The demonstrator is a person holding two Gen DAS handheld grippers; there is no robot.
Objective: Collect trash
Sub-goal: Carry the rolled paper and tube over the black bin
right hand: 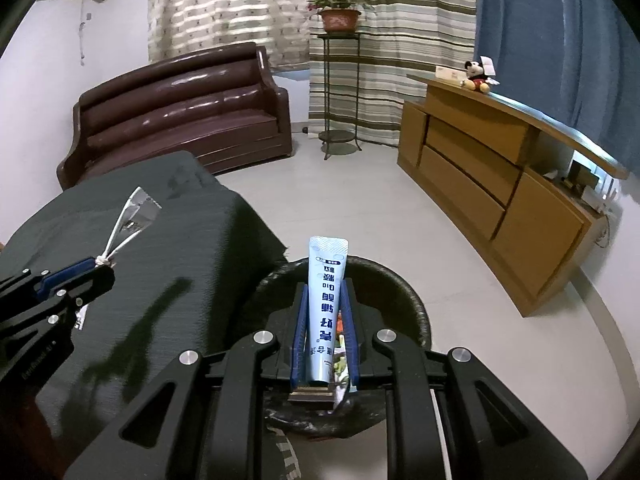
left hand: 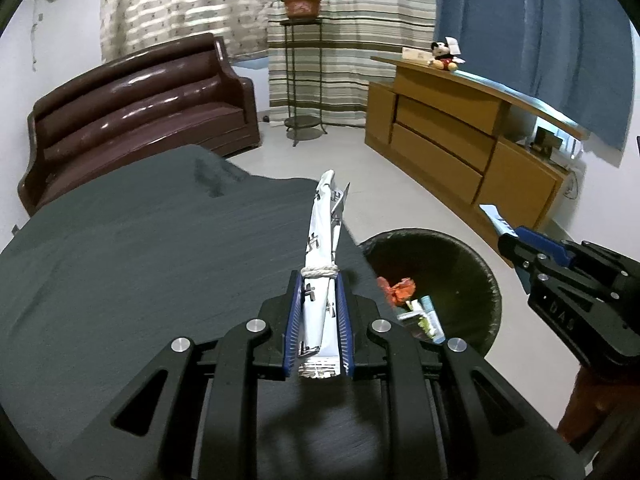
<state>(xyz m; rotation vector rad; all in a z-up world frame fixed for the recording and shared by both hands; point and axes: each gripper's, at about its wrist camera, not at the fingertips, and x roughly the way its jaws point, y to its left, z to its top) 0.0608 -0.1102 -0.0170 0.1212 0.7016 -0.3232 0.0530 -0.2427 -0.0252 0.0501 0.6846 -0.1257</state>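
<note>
My left gripper (left hand: pixel 319 280) is shut on a white wrapper (left hand: pixel 320 240) tied with string, held above the dark table (left hand: pixel 140 248) near its right edge. It also shows in the right wrist view (right hand: pixel 102 266), where the wrapper (right hand: pixel 136 212) sticks up. My right gripper (right hand: pixel 326 292) is shut on a light blue sachet (right hand: pixel 326 296), held over the black trash bin (right hand: pixel 416 312). The right gripper also shows in the left wrist view (left hand: pixel 508 240) with the sachet (left hand: pixel 496 218). The bin (left hand: pixel 480 264) holds a red wrapper (left hand: pixel 396 290) and other packets.
A brown sofa (left hand: pixel 140 112) stands behind the table. A wooden cabinet (left hand: pixel 460 140) with a plush toy (left hand: pixel 444 56) runs along the right. A plant stand (left hand: pixel 302 80) stands by the striped curtains. Light floor lies between them.
</note>
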